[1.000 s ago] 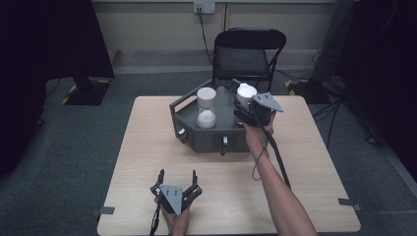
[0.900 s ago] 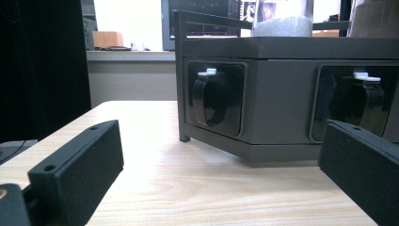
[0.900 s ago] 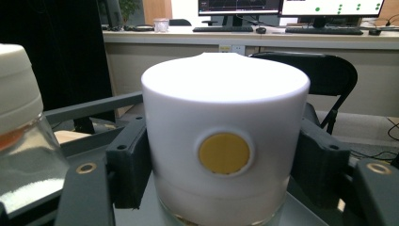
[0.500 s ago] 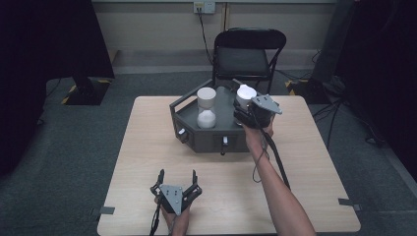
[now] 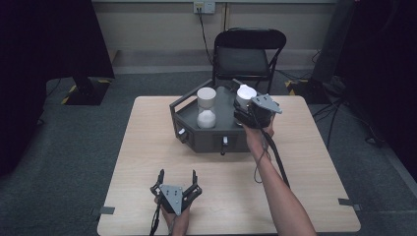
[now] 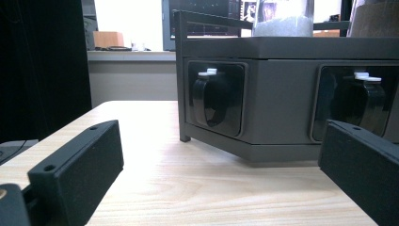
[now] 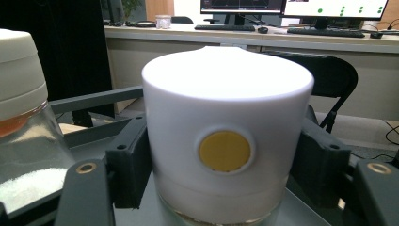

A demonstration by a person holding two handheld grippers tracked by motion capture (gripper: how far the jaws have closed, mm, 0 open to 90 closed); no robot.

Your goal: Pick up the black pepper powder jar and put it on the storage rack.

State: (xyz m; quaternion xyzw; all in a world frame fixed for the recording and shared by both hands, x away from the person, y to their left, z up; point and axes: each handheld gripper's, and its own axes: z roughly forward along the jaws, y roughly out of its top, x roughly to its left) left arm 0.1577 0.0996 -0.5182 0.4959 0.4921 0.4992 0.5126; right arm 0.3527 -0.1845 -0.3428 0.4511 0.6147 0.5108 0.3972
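— On the tray (image 5: 184,115)? 
— Held two sand jars: one (image 5: 206,108) left, one white-capped jar (image 7: 226,136) right, pinched by right gripper (image 5: 246,112).

— Room? 
— Tray sat far-centre on table (image 5: 305,162); left gripper (image 5: 175,186), jaws spread, lay near edge, bare wood between.

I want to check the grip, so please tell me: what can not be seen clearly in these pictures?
- White cap: the container's body under it is cut off by the bottom edge of the right gripper view.
- Right gripper: in the high view its grey plate covers the jaws.
- Hourglass: its top is cut off by the upper edge of the left gripper view.
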